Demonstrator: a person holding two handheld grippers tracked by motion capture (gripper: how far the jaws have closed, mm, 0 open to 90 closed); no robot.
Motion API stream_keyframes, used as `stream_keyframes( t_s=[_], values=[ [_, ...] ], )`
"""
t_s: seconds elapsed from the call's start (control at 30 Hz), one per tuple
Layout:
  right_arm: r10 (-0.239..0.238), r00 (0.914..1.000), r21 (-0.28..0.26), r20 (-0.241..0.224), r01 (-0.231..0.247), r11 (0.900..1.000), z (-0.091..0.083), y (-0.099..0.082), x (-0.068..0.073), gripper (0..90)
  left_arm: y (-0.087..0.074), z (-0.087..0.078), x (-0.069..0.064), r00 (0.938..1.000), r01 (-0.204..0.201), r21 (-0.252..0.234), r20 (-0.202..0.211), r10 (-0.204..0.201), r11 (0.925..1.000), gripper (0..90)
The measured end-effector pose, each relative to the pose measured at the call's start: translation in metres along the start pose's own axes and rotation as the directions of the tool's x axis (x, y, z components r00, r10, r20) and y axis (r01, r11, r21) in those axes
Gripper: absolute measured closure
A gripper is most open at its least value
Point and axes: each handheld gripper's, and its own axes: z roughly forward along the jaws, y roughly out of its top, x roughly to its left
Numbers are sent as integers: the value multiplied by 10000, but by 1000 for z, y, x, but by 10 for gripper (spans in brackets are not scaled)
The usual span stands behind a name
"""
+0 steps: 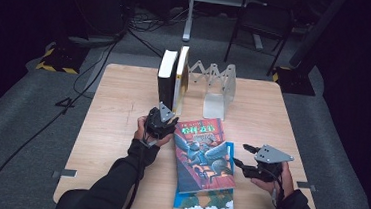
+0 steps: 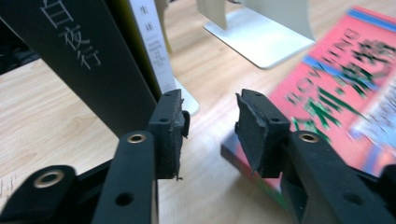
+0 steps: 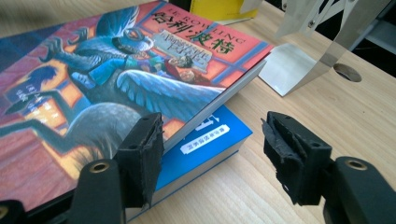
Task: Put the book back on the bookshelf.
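Observation:
A red book [image 1: 202, 153] [image 3: 116, 79] with a winged creature on its cover lies flat on top of a blue book [image 1: 205, 200] [image 3: 205, 140] near the table's front edge. My left gripper [image 1: 161, 120] [image 2: 211, 130] is open just left of the red book's far corner [image 2: 327, 93], close to the upright books. My right gripper [image 1: 245, 156] [image 3: 212, 154] is open at the stack's right edge, its left pad [image 3: 142, 154] against the books' side. Nothing is held between either pair of jaws.
A black book [image 1: 166, 78] [image 2: 88, 65] and a yellow-and-white book [image 1: 181, 76] [image 2: 152, 42] stand upright against a folding metal bookend [image 1: 215, 84] [image 2: 261, 32] [image 3: 317, 51] at the back of the wooden table [image 1: 118, 109]. A chair [image 1: 263, 20] and cables lie on the floor beyond.

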Motion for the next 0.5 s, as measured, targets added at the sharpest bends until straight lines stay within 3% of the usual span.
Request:
stream_keyframes(
  t_s=[0.2, 0.3, 0.33, 0.37, 0.4, 0.5],
  values=[
    [18, 9998, 116, -221, -15, 9999, -2, -2, 2, 382, -14, -14, -6, 9953, -642, 319, 741, 617, 9974, 530],
    [32, 9989, 188, -468, -23, 9998, -5, -3, 4, 379, -22, -21, -10, 9886, -1289, 550, 854, 1240, 9901, 497],
    [14, 9985, 204, -540, -3, 9998, -6, -4, 5, 379, -22, -21, -10, 9886, -1289, 550, 854, 1240, 9901, 477],
    [14, 9985, 204, -540, -3, 9998, -6, -4, 5, 379, -27, -25, -12, 9855, -1601, 633, 663, 1559, 9851, 477],
    [25, 9977, 274, -678, -6, 9996, -7, -5, 5, 377, -30, -26, -13, 9842, -1695, 676, 631, 1654, 9832, 437],
    [113, 9966, 427, -816, -78, 9991, -8, -6, 6, 350, -35, -30, -12, 9810, -1730, 809, 1032, 1644, 9816, 403]
  ],
)
